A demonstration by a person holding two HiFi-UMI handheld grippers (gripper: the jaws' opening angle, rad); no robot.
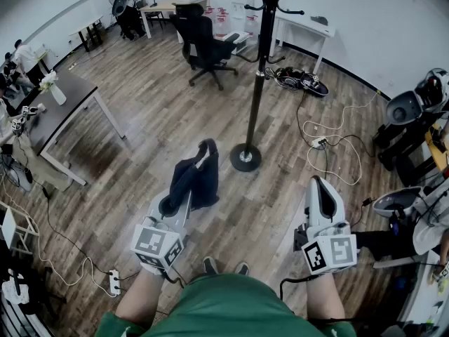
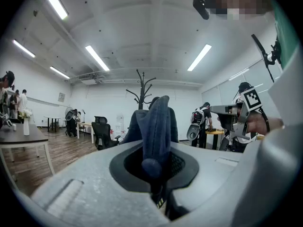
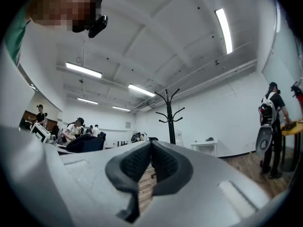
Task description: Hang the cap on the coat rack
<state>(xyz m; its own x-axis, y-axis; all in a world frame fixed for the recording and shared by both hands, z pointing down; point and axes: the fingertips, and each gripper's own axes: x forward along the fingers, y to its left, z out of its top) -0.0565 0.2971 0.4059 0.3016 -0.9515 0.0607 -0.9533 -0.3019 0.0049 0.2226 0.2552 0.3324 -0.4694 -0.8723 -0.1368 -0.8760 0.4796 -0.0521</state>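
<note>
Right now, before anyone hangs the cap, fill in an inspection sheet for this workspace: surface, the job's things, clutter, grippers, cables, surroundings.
Surface: wood floor.
Job's things: dark cap held in the left gripper; coat rack upright ahead, with nothing on the hooks that show.
Clutter: chair, shoes by the wall, table with a vase.
Grippers: left jaws shut on the cap; right gripper jaws shut, empty.
Cables: white cable looped on the floor right of the rack; power strip at left.
Surroundings: white walls, desk, people at far left.
</note>
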